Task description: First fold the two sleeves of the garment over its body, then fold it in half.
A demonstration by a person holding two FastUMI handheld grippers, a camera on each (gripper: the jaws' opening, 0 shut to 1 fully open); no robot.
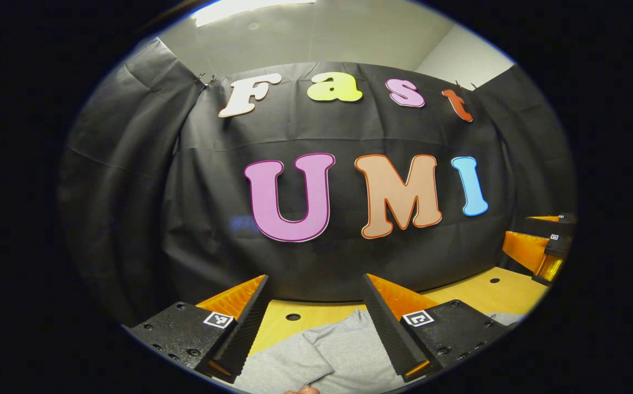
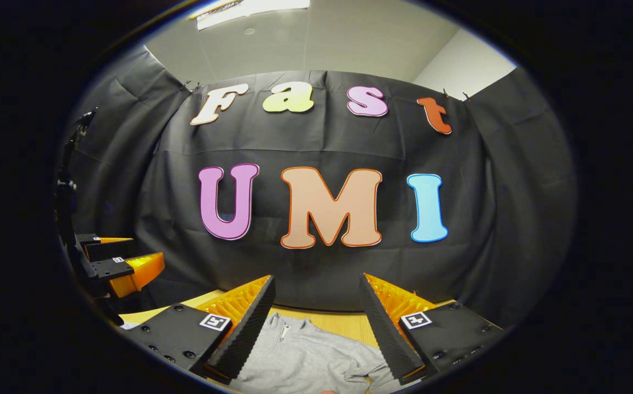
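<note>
A grey garment [image 1: 321,355] lies on the wooden table [image 1: 491,293], seen low between the fingers in the left gripper view. My left gripper [image 1: 316,287] is open above it, holding nothing. In the right gripper view the grey garment [image 2: 305,358] shows its zip collar near the table's far edge. My right gripper [image 2: 316,287] hangs open over it, nothing between its fingers. The right gripper [image 1: 540,246] appears at the far right of the left gripper view, and the left gripper [image 2: 122,262] at the far left of the right gripper view.
The black cloth booth wall [image 1: 316,262] stands close behind the table's far edge. Small round holes [image 1: 293,317] dot the table top. A dark stand [image 2: 67,191] rises at the left in the right gripper view.
</note>
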